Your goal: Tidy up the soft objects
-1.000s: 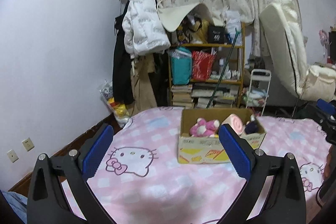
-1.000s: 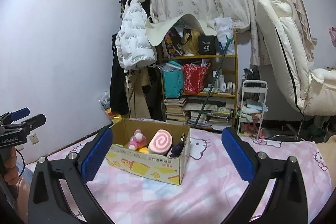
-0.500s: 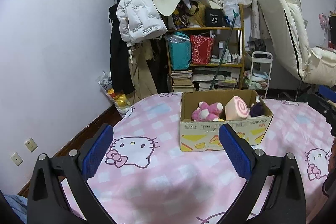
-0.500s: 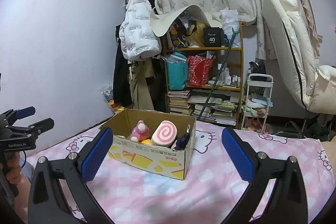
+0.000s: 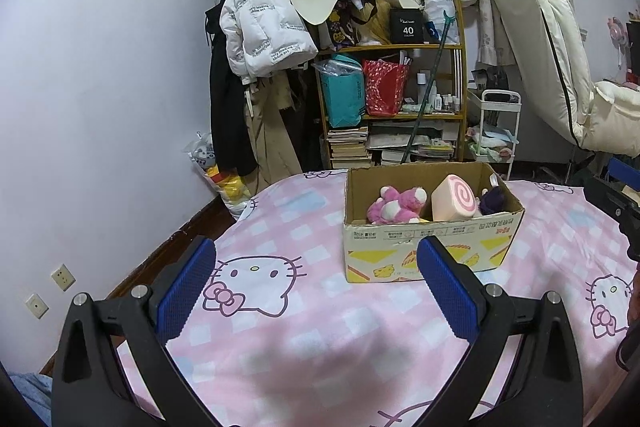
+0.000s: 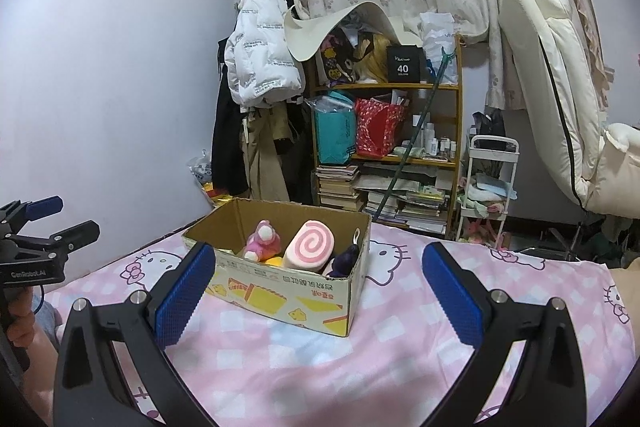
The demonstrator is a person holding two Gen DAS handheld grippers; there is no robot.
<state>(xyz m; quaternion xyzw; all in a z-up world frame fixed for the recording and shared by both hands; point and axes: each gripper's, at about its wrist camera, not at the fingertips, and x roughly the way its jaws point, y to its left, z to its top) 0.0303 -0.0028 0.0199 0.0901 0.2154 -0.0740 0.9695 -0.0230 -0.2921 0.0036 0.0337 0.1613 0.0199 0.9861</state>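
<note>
Since a second ago both views have tipped down, so the box sits higher and closer to centre in each. The left hand-held gripper (image 5: 312, 283) hangs wide open over the pink cat-print bedspread (image 5: 280, 339), its ribbed blue pads (image 5: 185, 289) holding nothing. The right hand-held gripper (image 6: 318, 287) is spread just as wide and empty. At 12 o'clock ahead, on the bed, stands an open cardboard box (image 5: 424, 251) with creased walls. Inside lie a fluffy pink plush (image 5: 394, 205), a squishy swirl-roll toy (image 5: 456, 199) and a dark purple plush (image 5: 493, 198). Beyond stands a cluttered wooden shelf (image 5: 400, 107).
</note>
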